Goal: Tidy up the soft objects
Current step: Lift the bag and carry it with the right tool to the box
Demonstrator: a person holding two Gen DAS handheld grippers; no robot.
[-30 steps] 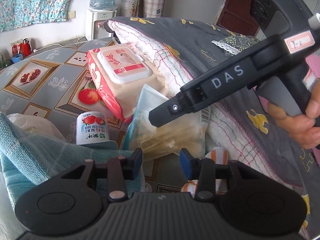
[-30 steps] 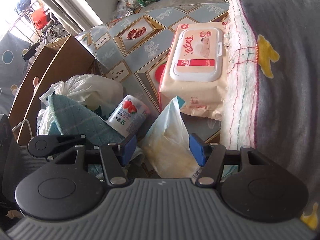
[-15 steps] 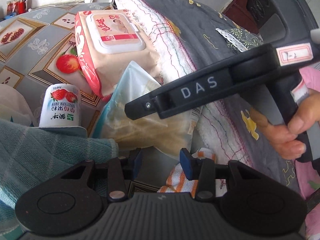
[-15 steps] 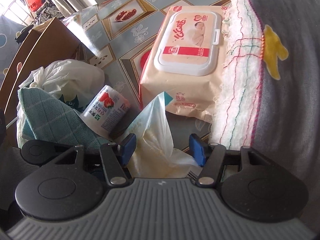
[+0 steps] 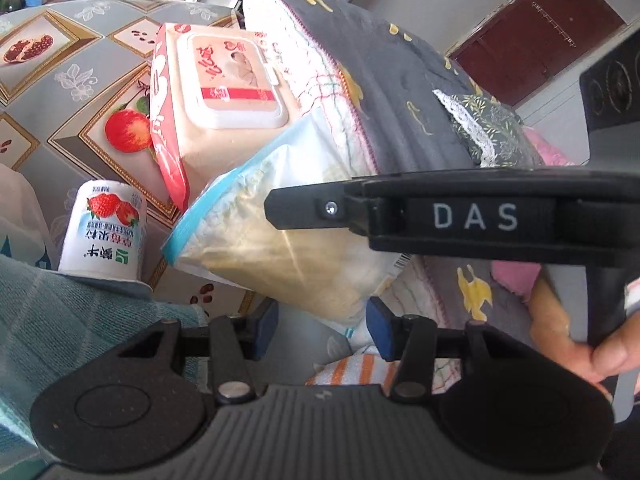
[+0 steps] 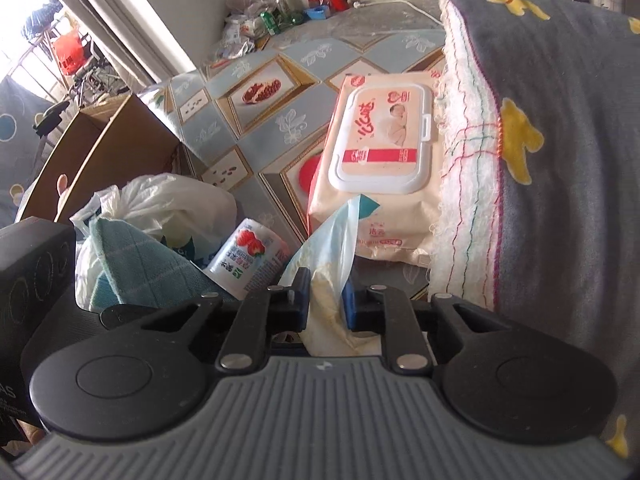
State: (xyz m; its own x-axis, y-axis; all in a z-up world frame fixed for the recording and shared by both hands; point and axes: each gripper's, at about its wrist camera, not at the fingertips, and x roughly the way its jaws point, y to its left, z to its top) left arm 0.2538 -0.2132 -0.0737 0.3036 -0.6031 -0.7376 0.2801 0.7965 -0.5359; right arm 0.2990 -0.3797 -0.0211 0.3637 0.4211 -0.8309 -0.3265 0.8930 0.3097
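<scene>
The right tool has just closed on the plastic bag; the left tool has just been opening, nothing gripped.

The left gripper is a matte black tool with a ribbed grey top plate, two round black discs at its rear corners and silver rivets on the linkage bars; its two fingers end in blue pads. The right gripper is built alike, with the same ribbed grey plate, black discs, silver rivets and blue pads. From the side, its long black body bears the white letters "DAS" and a small silver screw near the tip. A hand wraps its black grip, with a pink sleeve just behind.
</scene>
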